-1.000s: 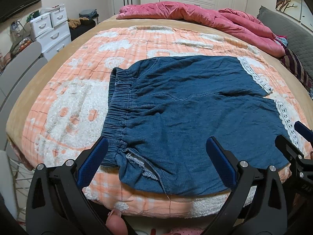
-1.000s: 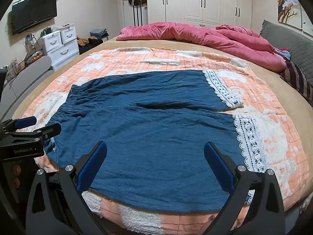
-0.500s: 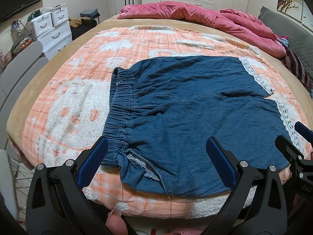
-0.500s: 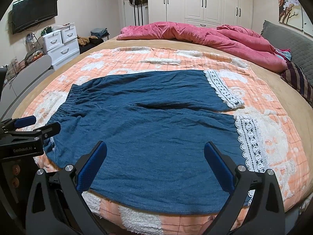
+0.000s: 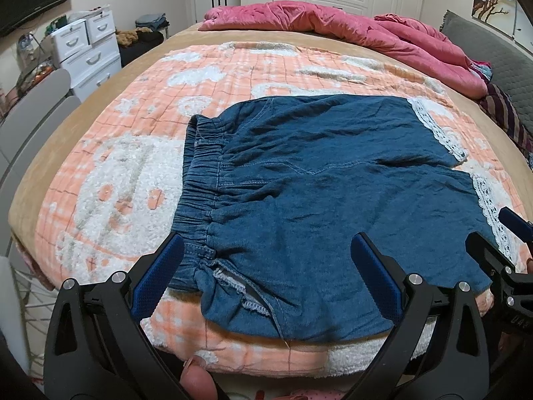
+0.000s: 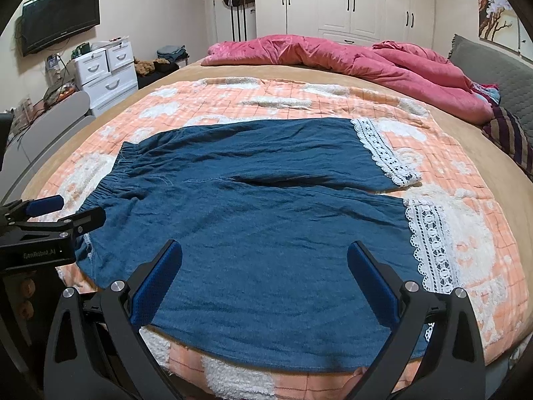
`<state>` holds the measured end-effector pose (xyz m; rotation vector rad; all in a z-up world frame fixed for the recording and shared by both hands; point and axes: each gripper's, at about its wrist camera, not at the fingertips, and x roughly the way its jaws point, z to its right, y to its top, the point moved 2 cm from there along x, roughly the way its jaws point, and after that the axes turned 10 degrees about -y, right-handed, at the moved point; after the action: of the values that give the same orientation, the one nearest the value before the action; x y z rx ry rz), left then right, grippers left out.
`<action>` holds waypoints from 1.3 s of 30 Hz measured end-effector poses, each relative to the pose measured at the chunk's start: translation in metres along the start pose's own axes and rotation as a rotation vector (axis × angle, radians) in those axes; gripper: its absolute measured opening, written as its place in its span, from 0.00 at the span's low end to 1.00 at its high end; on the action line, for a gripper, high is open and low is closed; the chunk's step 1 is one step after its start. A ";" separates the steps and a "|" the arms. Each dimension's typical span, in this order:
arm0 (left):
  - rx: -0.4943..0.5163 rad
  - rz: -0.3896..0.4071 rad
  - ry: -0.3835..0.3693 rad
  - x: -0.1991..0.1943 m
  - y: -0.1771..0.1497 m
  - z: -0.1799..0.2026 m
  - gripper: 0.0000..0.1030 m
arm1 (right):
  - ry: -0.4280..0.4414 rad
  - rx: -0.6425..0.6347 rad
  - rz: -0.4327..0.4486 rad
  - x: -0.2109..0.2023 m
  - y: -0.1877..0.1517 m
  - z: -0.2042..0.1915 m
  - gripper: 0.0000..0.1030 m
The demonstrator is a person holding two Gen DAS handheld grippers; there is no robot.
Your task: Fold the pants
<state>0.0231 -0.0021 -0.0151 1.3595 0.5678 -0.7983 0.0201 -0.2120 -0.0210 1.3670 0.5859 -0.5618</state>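
Note:
Blue denim pants (image 5: 333, 180) (image 6: 266, 220) lie spread flat on the bed, elastic waistband (image 5: 200, 180) to the left, both legs ending in white lace cuffs (image 6: 429, 246) on the right. My left gripper (image 5: 266, 273) hangs open over the near waist corner, apart from the cloth. My right gripper (image 6: 265, 276) stands open above the near leg, holding nothing. Each gripper shows at the edge of the other's view: the right gripper (image 5: 499, 253) and the left gripper (image 6: 60, 213).
An orange and white blanket (image 6: 299, 100) covers the bed under the pants. A pink duvet (image 6: 349, 53) is bunched at the far side, with a grey pillow (image 6: 499, 76) at right. White drawers (image 6: 106, 70) and a grey chair (image 5: 30, 123) stand to the left.
Both views have shifted very slightly; the pants lie the same and both grippers stay open.

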 end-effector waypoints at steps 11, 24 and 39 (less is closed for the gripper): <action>-0.009 -0.028 -0.011 0.020 0.013 -0.009 0.91 | 0.050 -0.043 -0.012 0.021 0.018 -0.005 0.96; 0.011 -0.101 0.053 0.084 0.083 -0.103 0.91 | 0.203 -0.340 -0.025 0.122 0.109 -0.051 0.96; 0.151 -0.170 -0.098 0.147 0.115 -0.112 0.29 | 0.265 -0.527 -0.132 0.234 0.168 -0.089 0.96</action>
<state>0.2136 0.0854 -0.0712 1.4139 0.5594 -1.0582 0.3004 -0.1104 -0.0674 0.9088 0.9693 -0.2984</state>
